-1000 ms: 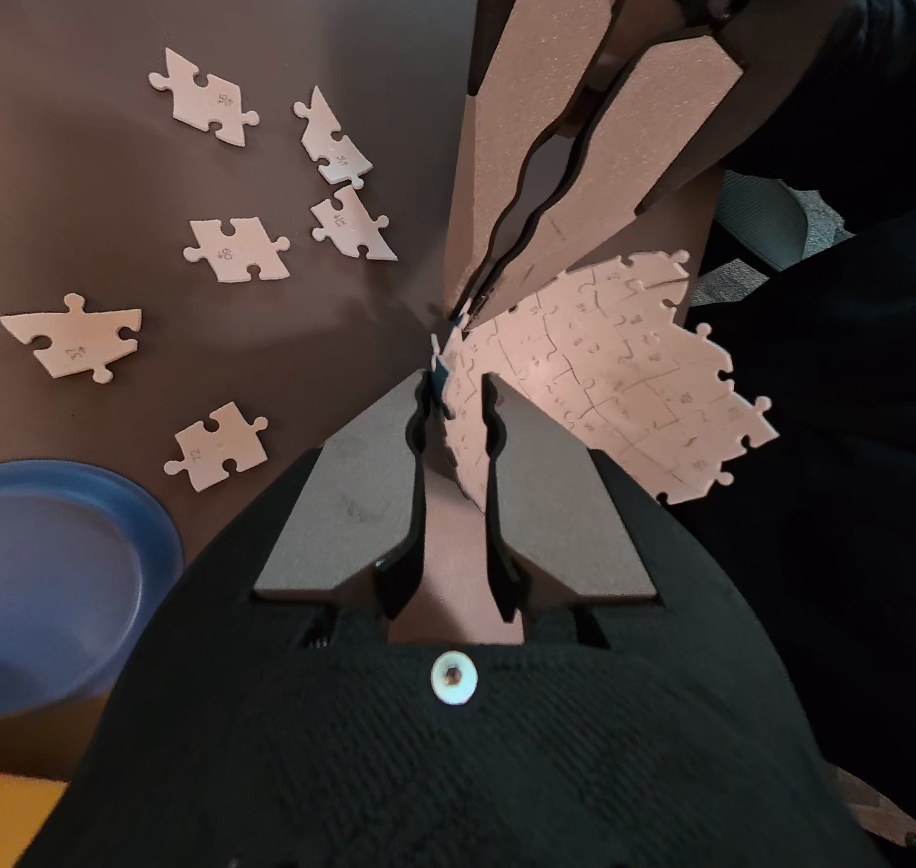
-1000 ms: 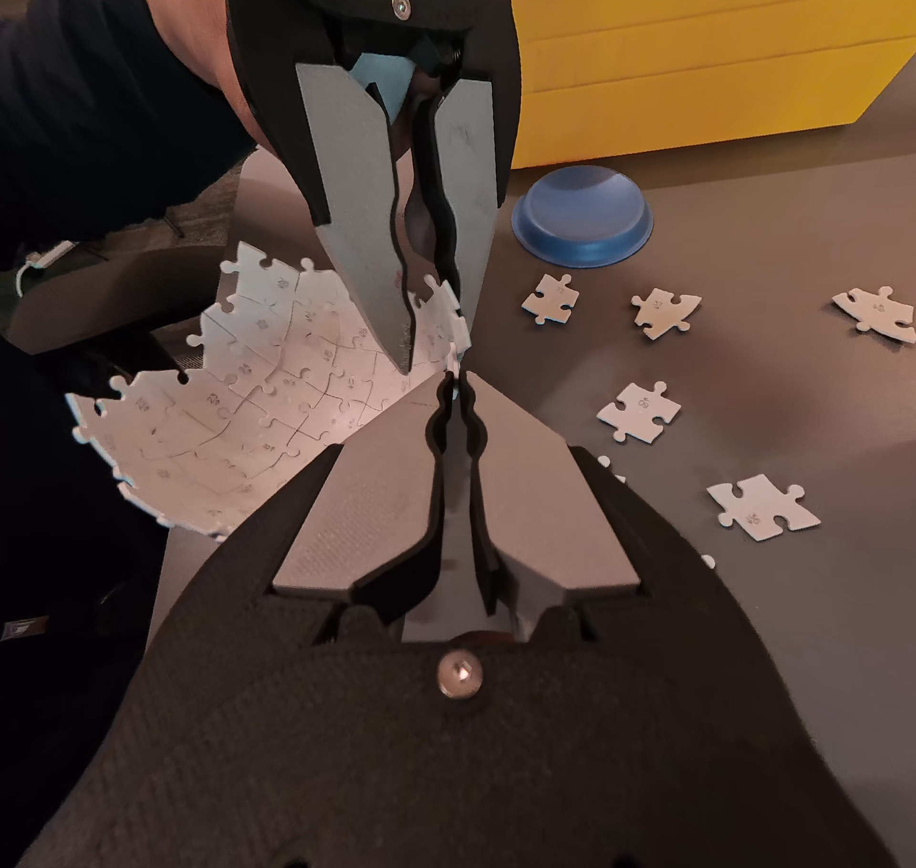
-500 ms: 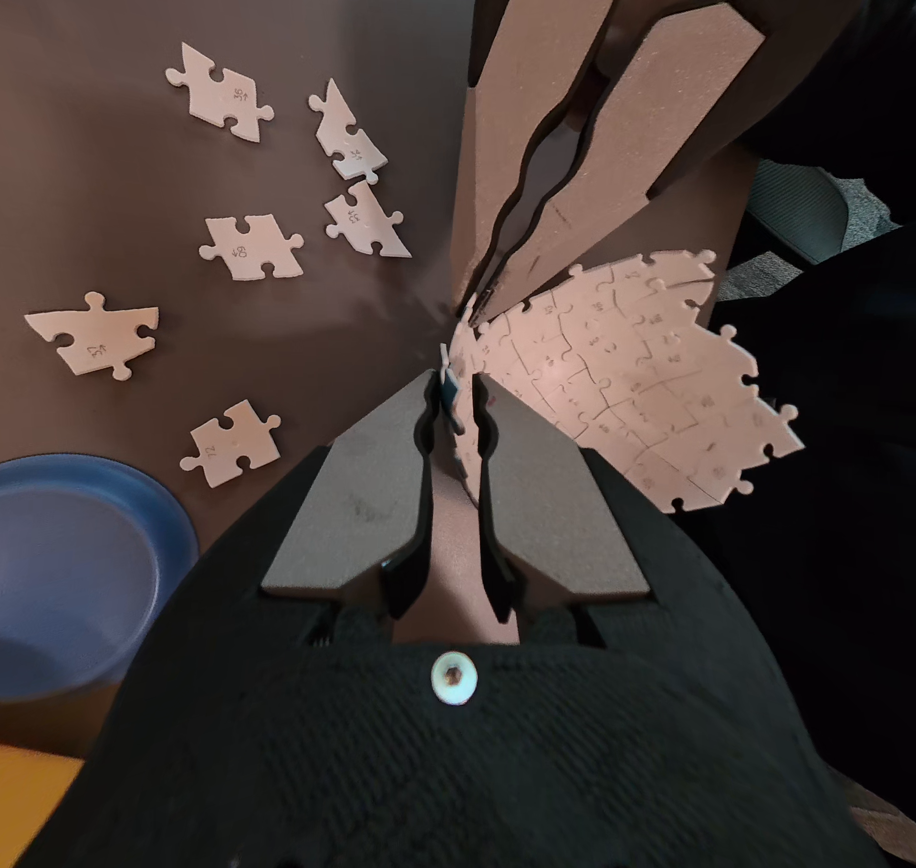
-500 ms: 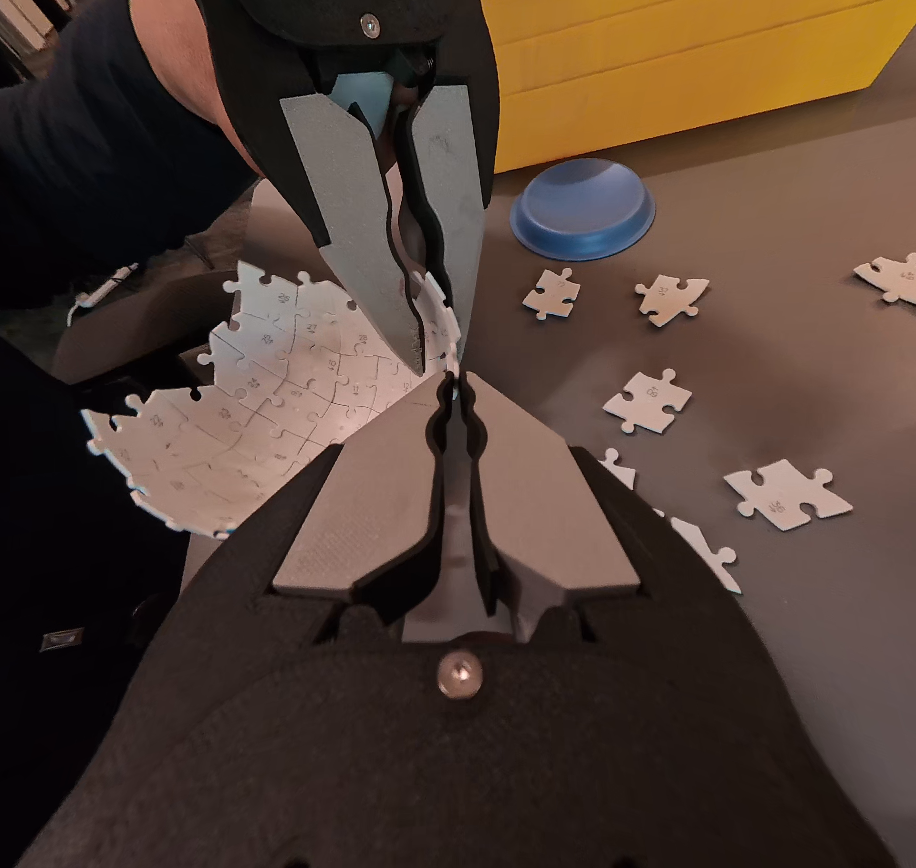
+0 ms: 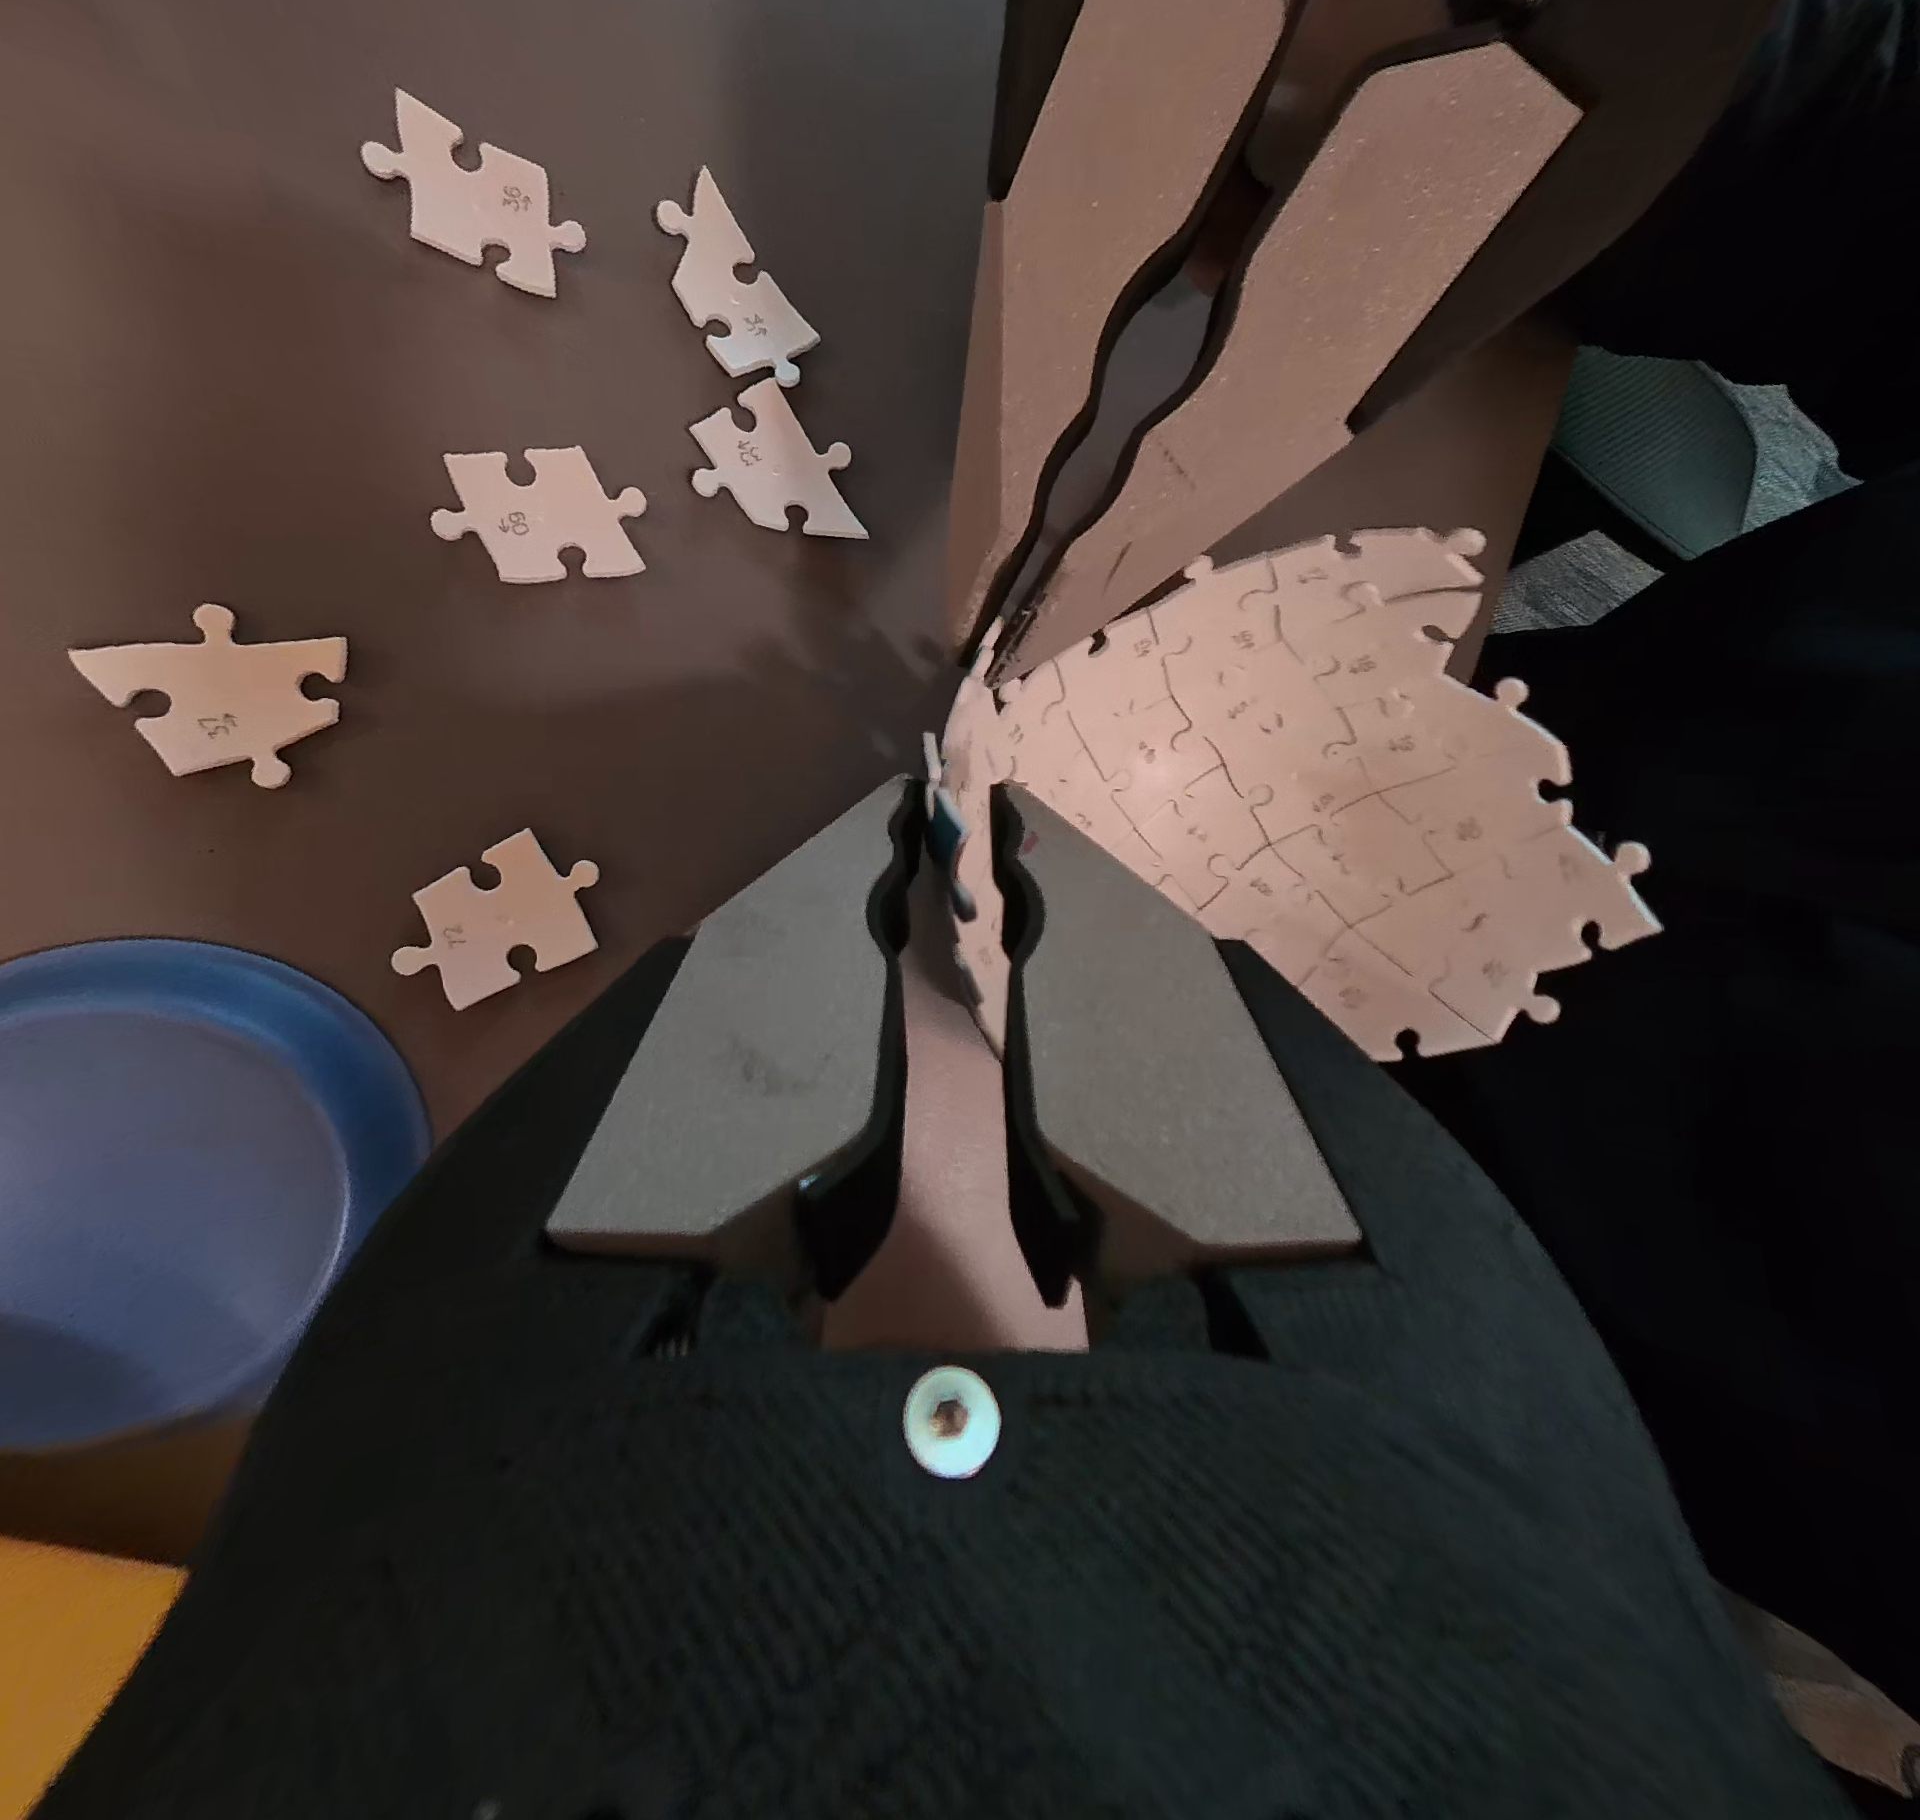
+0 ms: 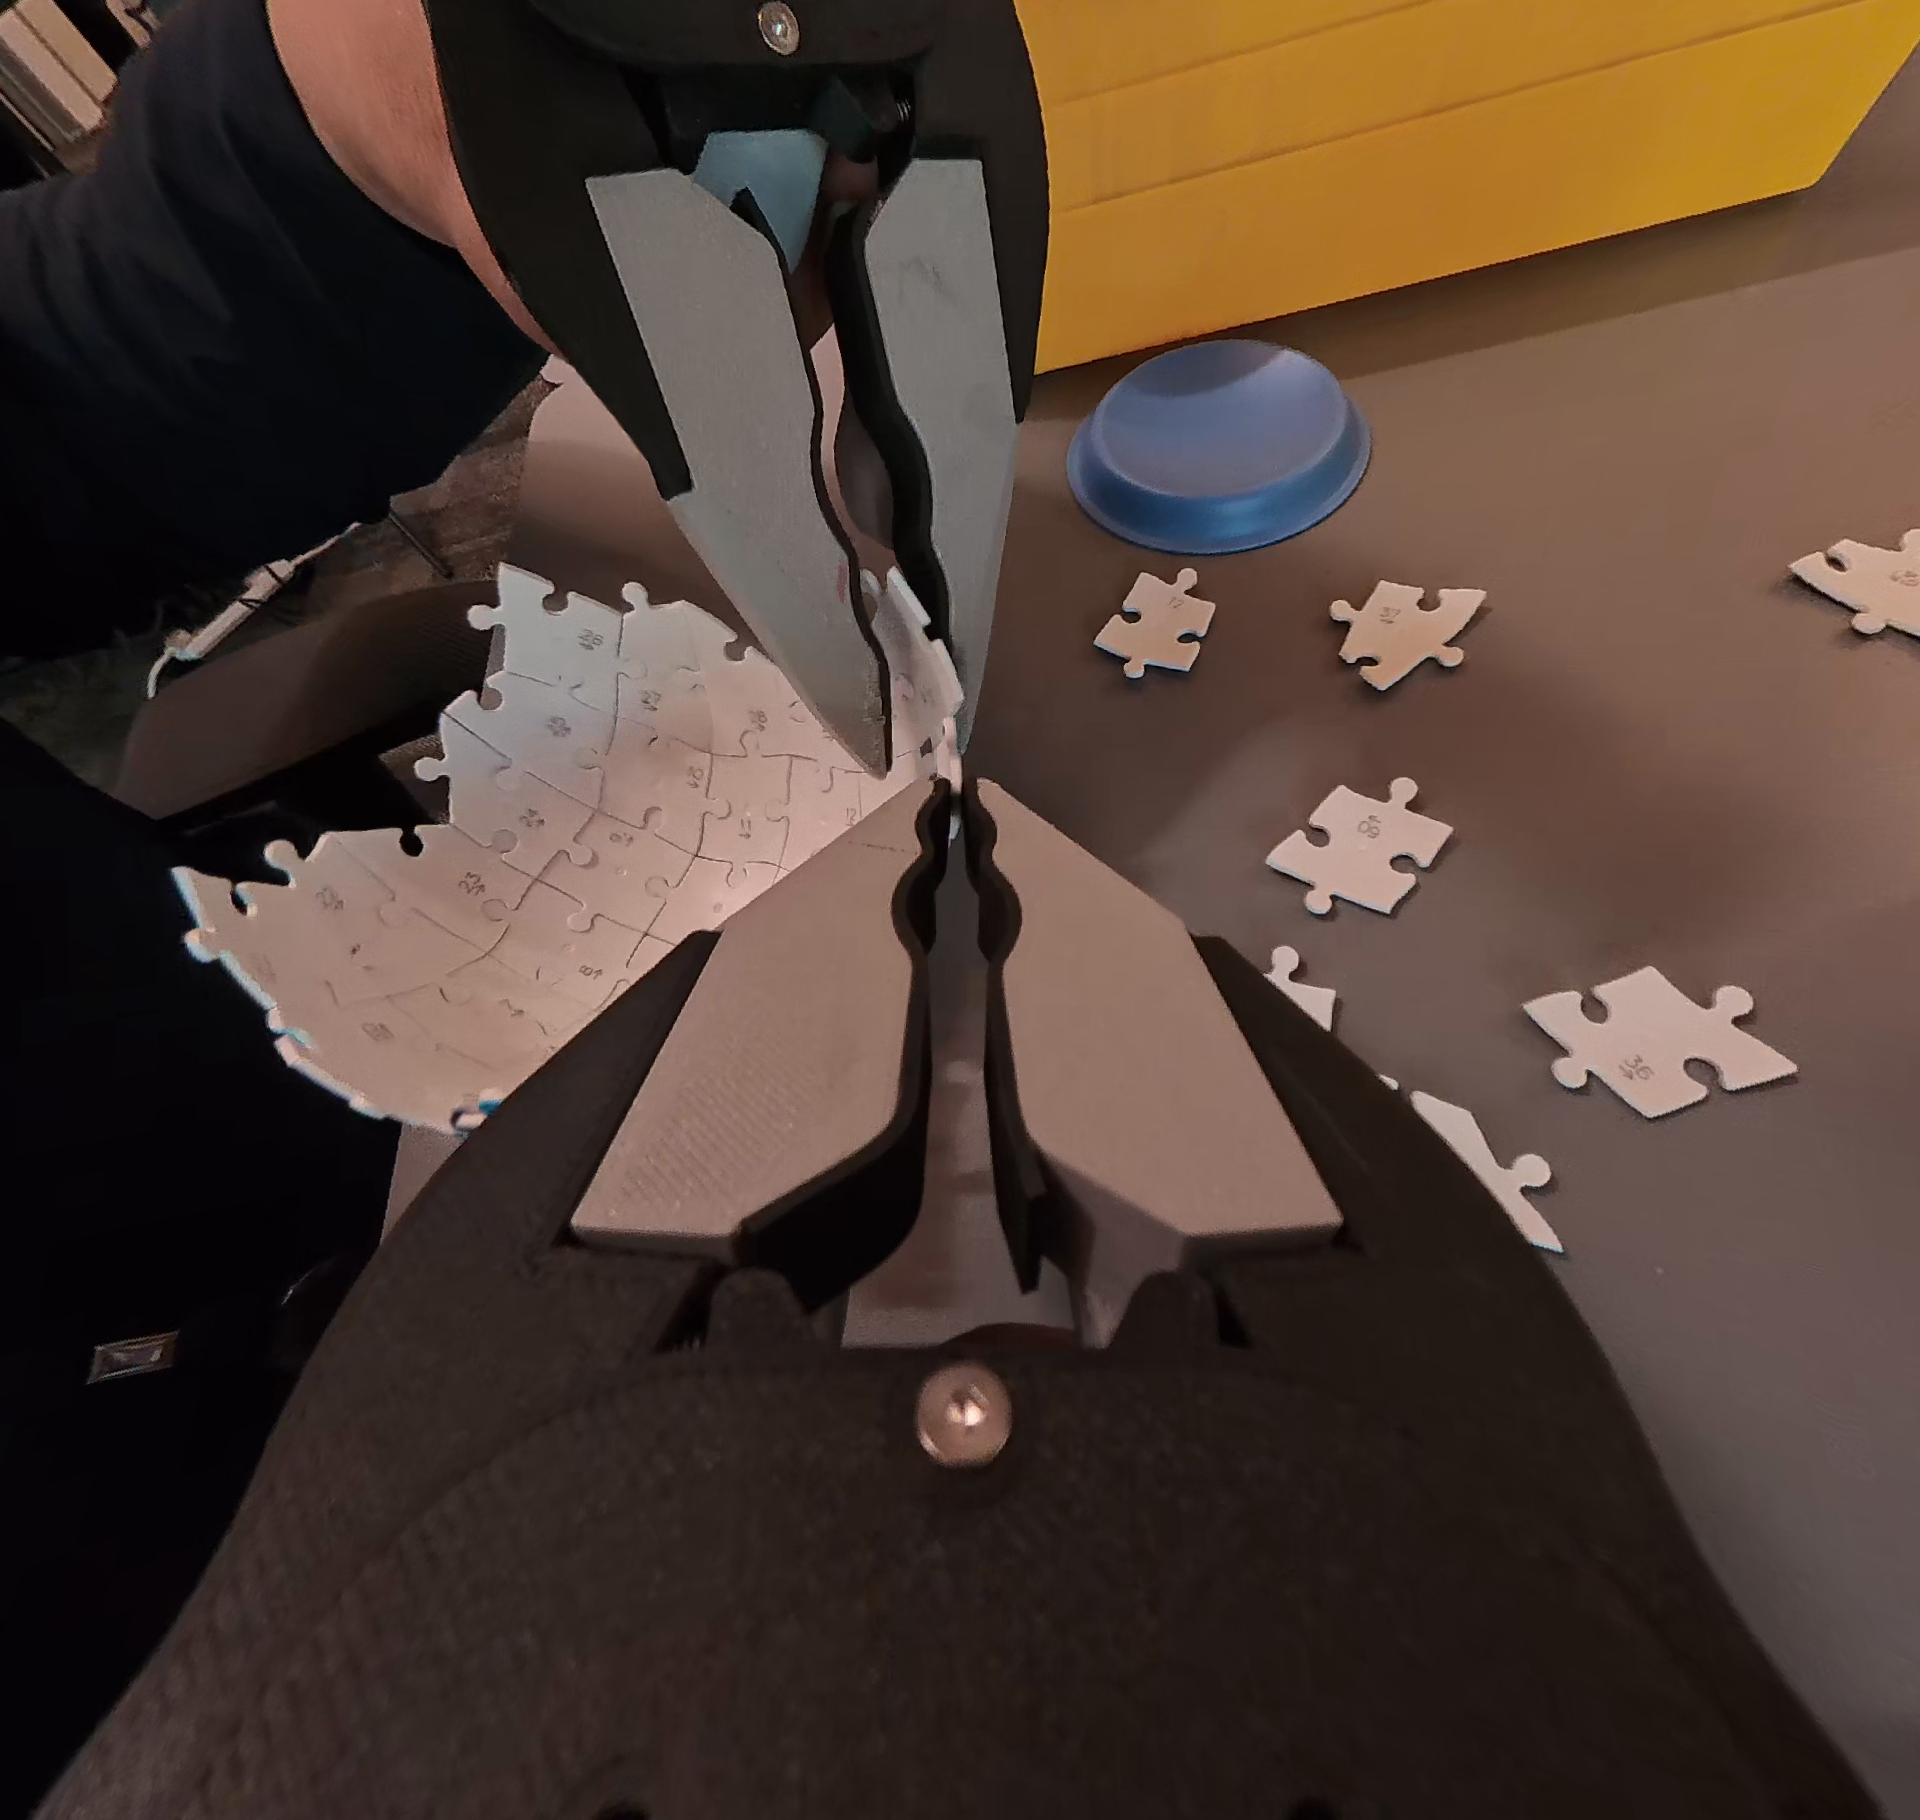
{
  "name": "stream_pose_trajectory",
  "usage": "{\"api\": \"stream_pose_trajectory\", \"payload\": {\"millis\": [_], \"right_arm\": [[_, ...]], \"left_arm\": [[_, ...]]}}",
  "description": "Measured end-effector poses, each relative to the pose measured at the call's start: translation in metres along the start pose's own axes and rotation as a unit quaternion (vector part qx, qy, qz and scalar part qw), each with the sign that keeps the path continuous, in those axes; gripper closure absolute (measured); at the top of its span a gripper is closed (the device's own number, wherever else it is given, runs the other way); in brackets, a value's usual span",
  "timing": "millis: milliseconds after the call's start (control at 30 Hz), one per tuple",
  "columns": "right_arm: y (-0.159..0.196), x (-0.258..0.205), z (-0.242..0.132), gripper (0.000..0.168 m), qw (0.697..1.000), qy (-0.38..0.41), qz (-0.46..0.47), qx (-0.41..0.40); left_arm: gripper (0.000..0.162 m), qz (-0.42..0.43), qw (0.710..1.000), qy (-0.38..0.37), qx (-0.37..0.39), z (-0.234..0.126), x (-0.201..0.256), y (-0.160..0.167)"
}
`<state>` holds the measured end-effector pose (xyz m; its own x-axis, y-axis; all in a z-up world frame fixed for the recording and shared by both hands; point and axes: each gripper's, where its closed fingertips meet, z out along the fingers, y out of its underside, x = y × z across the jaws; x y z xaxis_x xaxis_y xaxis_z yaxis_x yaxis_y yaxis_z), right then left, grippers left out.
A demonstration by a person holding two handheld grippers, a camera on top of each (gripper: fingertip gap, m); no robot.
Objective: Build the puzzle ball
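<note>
puzzle ball (image 5: pixel 1299 794) (part-built shell) between both hand-held gripper tips, rim pinched

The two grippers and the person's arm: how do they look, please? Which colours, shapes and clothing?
The left gripper and the right gripper each have a black textured body with a silver screw, plus two grey pointed fingers with wavy black inner edges. The person's sleeve is dark.
</note>
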<state>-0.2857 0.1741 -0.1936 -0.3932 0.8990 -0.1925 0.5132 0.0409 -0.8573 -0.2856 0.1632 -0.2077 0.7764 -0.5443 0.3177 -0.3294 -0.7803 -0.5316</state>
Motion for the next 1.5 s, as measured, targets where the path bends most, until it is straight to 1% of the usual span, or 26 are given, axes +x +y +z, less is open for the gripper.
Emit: {"api": "stream_pose_trajectory", "payload": {"millis": [367,533,767,967,1500], "right_arm": [[0.0,-0.002,0.002,0.168,1.0,-0.004,0.002,0.0],[-0.001,-0.003,0.001,0.168,1.0,-0.008,-0.003,-0.001],[-0.001,-0.005,0.002,0.168,1.0,-0.009,-0.006,-0.002],[0.0,-0.006,0.003,0.168,1.0,-0.012,-0.006,-0.005],[-0.006,-0.006,0.008,0.168,1.0,-0.017,-0.019,-0.005]], "left_arm": [[0.153,-0.01,1.0,0.0,-0.017,0.004,0.0,0.001],[0.145,-0.01,1.0,-0.011,-0.026,0.003,0.0,0.005],[0.144,-0.008,0.999,-0.036,-0.034,0.001,-0.003,0.009],[0.14,-0.014,0.999,-0.032,-0.024,-0.005,-0.001,0.007],[0.148,-0.016,0.999,-0.02,-0.038,-0.003,-0.001,0.01]]}}
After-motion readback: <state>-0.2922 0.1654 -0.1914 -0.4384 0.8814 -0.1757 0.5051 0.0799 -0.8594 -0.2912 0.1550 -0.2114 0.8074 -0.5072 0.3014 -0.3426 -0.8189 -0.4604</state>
